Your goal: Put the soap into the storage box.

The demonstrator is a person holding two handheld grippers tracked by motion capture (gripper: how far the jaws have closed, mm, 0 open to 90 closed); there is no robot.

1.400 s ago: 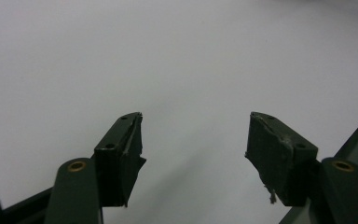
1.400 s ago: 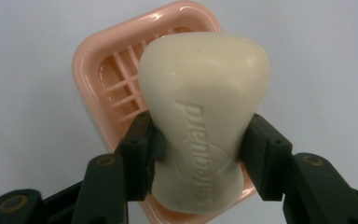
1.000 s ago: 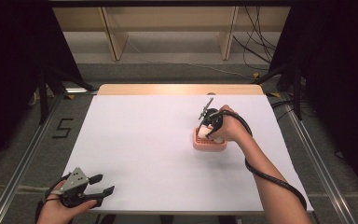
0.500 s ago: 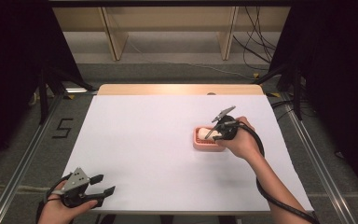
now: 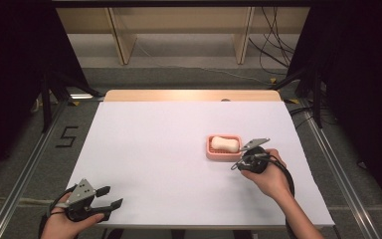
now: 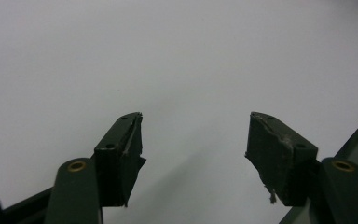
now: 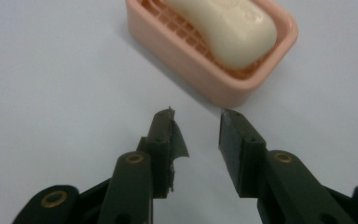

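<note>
1. Soap bar [image 7: 228, 25], cream-white and waisted, lies in the pink soap dish [image 7: 186, 70]; it is the thing nearest the tongs.
2. The right gripper [image 7: 196, 128] has its jaws parted a little, with nothing between them. In the right gripper view their tips stand just short of the dish's near wall, not touching it, over bare white table.
3. In the high view the right gripper [image 5: 238, 163] sits just beside the dish's right end, held in the person's right hand [image 5: 268, 177], a black cable looping round the wrist.
4. The left gripper [image 6: 196, 135] has its jaws spread wide and empty; the left gripper view shows plain white surface between and beyond them.
5. In the high view the left gripper [image 5: 110, 198] rests at the table's near left corner, in the left hand [image 5: 64, 226], well apart from the dish.
6. The soap dish [image 5: 223, 148] stands on the white table [image 5: 154, 144], right of its middle, nearer the right edge than the left, with the soap bar [image 5: 224, 143] lying lengthwise inside it.
</note>
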